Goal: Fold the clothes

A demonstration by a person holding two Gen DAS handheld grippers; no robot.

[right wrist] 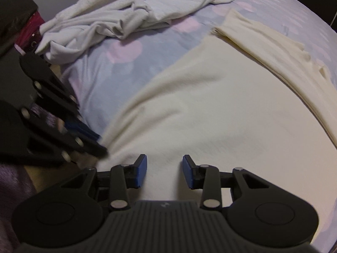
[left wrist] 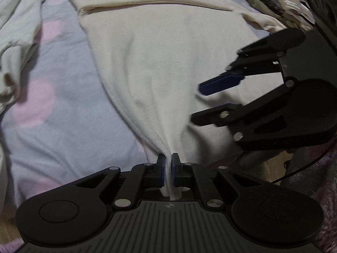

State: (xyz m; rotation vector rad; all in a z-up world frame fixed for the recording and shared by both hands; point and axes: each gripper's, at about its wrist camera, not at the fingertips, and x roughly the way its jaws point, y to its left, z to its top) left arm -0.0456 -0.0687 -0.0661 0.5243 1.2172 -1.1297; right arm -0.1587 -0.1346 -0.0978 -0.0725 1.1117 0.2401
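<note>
Where left jaws pinch cream garment (left wrist: 168, 63), right gripper (right wrist: 164, 172) agape.

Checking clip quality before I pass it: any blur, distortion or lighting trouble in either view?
Left wrist view: dim, heavy fisheye bending; the right claw is motion-smeared, while the left claw, pinching the cream garment, is sharp. Right wrist view: same dimness and bending; the left claw is blurred at the edge, and the bedsheet looks soft.

place: home bedroom | evidence: bed sheet (right wrist: 118, 69) with pink dots; loose garments (right wrist: 118, 14) lying on it
</note>
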